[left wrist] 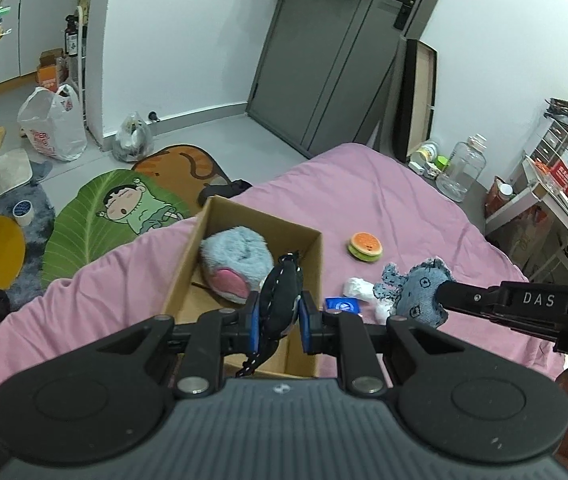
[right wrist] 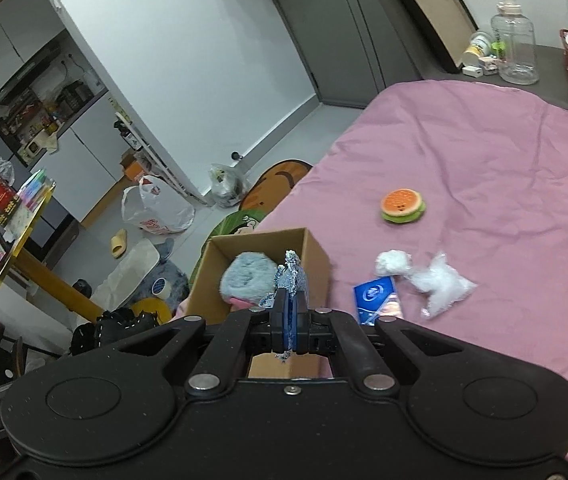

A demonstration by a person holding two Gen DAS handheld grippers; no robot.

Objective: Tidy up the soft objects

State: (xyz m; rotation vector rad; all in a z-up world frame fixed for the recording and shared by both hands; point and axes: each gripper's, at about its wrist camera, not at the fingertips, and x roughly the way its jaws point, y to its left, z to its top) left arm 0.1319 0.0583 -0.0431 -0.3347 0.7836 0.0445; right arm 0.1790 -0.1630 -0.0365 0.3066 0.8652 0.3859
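Note:
My left gripper (left wrist: 279, 318) is shut on a black plush toy (left wrist: 282, 300) and holds it over the open cardboard box (left wrist: 315, 248) on the pink bed. A fluffy grey-blue plush (left wrist: 236, 260) lies inside the box. My right gripper (right wrist: 288, 322) is shut on a denim fabric toy (right wrist: 292, 276), seen in the left wrist view (left wrist: 419, 292) just right of the box. A burger toy (left wrist: 365, 246) lies on the sheet beyond, also in the right wrist view (right wrist: 402, 205).
A white wad (right wrist: 392, 262), a clear plastic bag (right wrist: 441, 286) and a blue packet (right wrist: 375, 296) lie on the bed (right wrist: 503, 160) right of the box. Floor mats (left wrist: 96, 216), plastic bags (left wrist: 54, 124) and a yellow table (right wrist: 24, 216) stand left of the bed.

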